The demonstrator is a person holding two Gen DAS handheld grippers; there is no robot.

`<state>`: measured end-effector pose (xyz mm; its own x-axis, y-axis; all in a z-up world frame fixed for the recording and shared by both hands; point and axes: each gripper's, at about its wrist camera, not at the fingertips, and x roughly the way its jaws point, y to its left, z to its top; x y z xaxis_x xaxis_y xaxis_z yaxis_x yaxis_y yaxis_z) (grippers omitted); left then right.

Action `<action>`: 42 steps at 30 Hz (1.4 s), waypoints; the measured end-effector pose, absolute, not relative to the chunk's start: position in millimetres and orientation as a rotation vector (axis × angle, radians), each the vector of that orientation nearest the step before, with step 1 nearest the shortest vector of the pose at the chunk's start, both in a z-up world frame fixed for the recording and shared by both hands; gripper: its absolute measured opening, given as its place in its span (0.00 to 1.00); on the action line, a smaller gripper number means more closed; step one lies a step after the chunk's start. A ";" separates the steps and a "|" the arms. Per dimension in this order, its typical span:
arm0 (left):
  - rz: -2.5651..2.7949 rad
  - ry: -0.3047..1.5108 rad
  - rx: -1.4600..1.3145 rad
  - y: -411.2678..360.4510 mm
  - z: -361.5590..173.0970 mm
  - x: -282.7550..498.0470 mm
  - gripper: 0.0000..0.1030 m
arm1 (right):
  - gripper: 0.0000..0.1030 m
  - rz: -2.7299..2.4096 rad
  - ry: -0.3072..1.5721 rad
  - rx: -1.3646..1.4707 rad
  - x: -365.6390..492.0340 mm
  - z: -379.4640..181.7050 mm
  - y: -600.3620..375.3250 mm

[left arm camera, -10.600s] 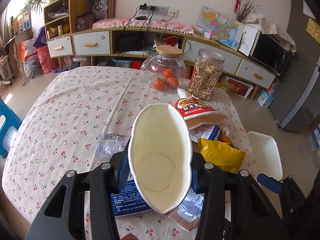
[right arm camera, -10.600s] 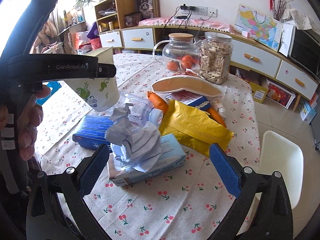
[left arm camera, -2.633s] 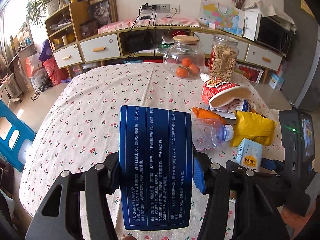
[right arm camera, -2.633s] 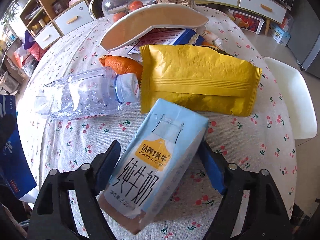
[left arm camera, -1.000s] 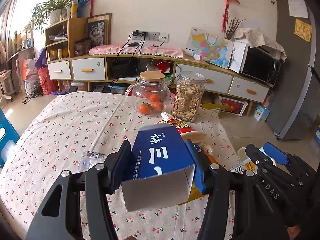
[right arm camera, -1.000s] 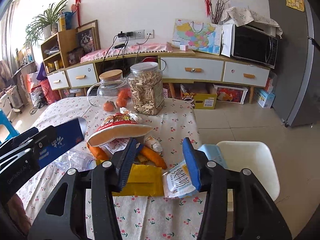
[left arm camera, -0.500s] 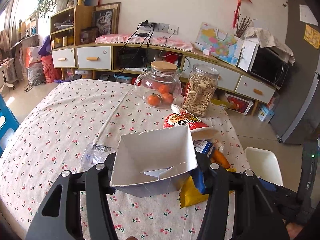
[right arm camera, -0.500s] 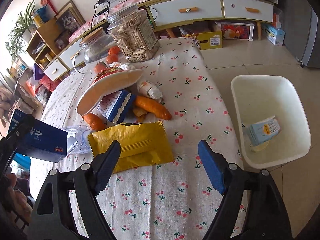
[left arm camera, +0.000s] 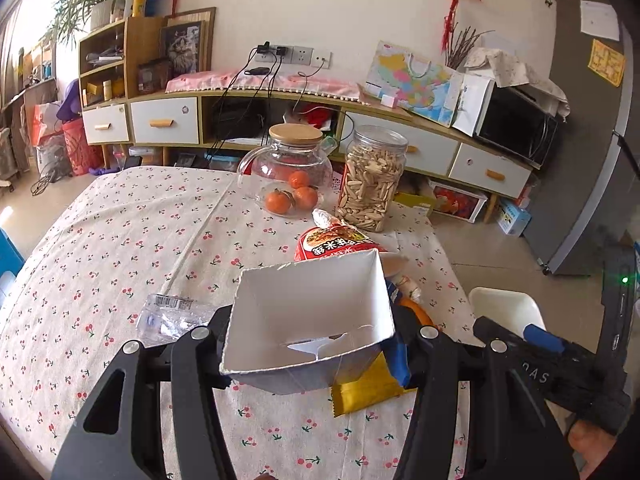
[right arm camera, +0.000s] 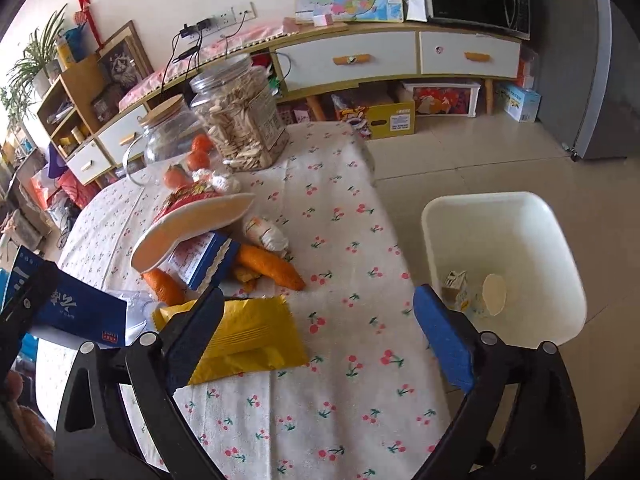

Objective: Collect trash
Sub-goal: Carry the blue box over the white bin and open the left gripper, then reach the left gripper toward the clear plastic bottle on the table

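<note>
My left gripper [left arm camera: 310, 344] is shut on an empty blue carton [left arm camera: 308, 320], its open white end facing the camera, held above the table; the carton also shows at the left of the right wrist view [right arm camera: 76, 306]. My right gripper [right arm camera: 320, 328] is open and empty over the table's right edge. A white trash bin [right arm camera: 508, 216] stands on the floor to the right, with a milk carton [right arm camera: 456, 284] and a paper cup [right arm camera: 494, 294] inside. A yellow snack packet [right arm camera: 248, 338], a clear plastic bottle [left arm camera: 172, 316] and orange wrappers [right arm camera: 268, 266] lie on the table.
On the cherry-print tablecloth [left arm camera: 132, 240] stand a glass jar of oranges [left arm camera: 294, 172], a jar of seeds [left arm camera: 372, 180], a red snack bag [left arm camera: 332, 242] and a blue box [right arm camera: 208, 260]. A low cabinet [left arm camera: 168, 120] lines the far wall. A grey fridge [right arm camera: 600, 80] stands at the right.
The milk carton left my right gripper and now lies in the bin; that gripper has opened and swung back towards the table. My left gripper has tilted the blue carton's open end towards the camera.
</note>
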<state>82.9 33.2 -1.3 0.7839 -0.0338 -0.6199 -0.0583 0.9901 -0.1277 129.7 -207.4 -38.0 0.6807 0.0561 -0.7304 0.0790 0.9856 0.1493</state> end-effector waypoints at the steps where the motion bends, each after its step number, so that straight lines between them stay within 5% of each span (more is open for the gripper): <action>1: -0.003 0.672 -0.138 25.6 -0.5 84.1 0.53 | 0.93 -0.055 0.791 0.162 127.8 -31.2 -218.8; 19: -0.397 0.816 -0.114 -227.4 -15.2 155.5 0.54 | 0.93 -0.530 0.605 0.358 74.5 19.1 -433.8; 23: -0.426 0.857 -0.112 -258.0 -22.9 163.8 0.66 | 0.93 -0.578 0.601 0.432 66.2 17.4 -463.2; 32: -0.397 0.851 -0.044 -266.3 -23.5 157.2 0.87 | 0.93 -0.558 0.604 0.464 68.0 15.0 -460.2; 42: -0.255 0.843 0.036 -203.7 -23.5 145.7 0.88 | 0.93 -0.446 0.656 0.385 84.3 11.8 -413.7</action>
<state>145.7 -203.7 -23.5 0.6366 -0.2090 -0.7423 0.2378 0.9689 -0.0689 84.3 -413.7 11.8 0.7054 -0.2720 -0.6546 0.5088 0.8372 0.2004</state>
